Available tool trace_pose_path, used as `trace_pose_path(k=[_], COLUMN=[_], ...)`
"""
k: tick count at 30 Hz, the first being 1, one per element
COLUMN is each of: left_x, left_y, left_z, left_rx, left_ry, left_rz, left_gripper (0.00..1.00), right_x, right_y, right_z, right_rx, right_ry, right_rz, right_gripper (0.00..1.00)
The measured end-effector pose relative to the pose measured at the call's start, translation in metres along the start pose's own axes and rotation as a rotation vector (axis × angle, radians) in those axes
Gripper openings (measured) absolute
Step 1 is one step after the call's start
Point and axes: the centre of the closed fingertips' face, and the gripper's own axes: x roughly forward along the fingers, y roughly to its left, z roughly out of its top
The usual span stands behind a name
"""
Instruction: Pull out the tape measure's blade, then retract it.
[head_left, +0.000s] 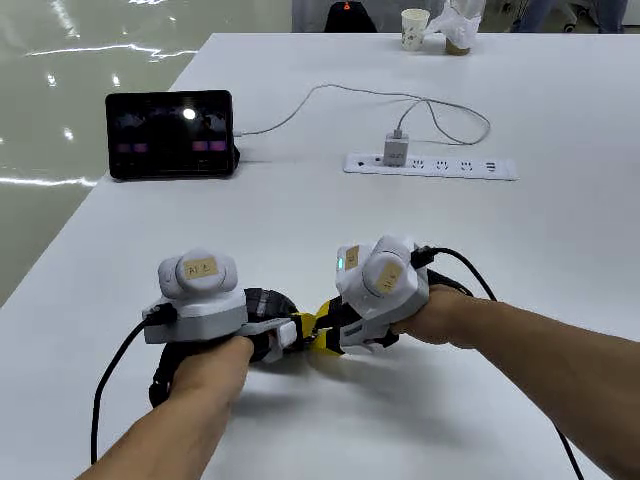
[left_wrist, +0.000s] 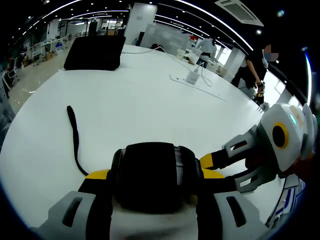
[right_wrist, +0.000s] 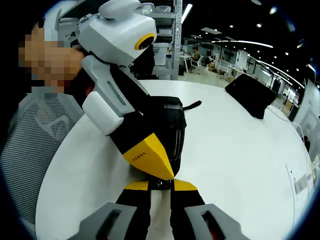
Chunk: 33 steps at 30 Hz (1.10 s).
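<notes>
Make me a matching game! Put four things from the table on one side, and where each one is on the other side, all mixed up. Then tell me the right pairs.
Things:
1. tablet
2. paper cup
3. power strip
4. tape measure

Places:
A. near end of the table, black body
B. far edge of the table
C. left side, dark screen
D. middle right, white charger plugged in

Pairs: 1-C; 2-B; 3-D; 4-A
</notes>
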Motion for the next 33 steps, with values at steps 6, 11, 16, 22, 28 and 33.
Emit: trace_pose_path(k=[6,11,16,22,28,33], left_x=[-0.0001,0.0002,0.0001,0.0004,0.0005,-0.0001], left_y=[-0.0001,-0.0001,0.0001,0.0001,-0.0001,-0.0004], left_z=[0.0005,0.0009,0.0004,0.0,0.0001,-0.0002], left_rx=[0.006,0.01,0.017,0.017,0.015,0.016], left_ry=[-0.001,-0.011,-0.008,-0.002,-0.001,0.0], left_rz=[0.004,0.006,0.004,0.001,-0.004,-0.005], left_gripper=[0.64,0.64,0.65,0.65,0.66,0.66], right_x=[0.0,0.0003,0.0008,0.0013,-0.0006,-0.0013], right_y=[0.0,0.0006,0.001,0.0015,0.0002,0.0009], right_z=[-0.0002,0.0,0.0002,-0.0001,-0.0066,-0.0074], right_rx=[-0.003,0.001,0.006,0.009,0.02,0.019], right_ry=[-0.003,-0.003,0.003,0.008,0.028,0.03], right_rz=[-0.003,-0.008,-0.003,-0.004,-0.007,-0.012], right_gripper=[0.11,0.12,0.12,0.12,0.12,0.12])
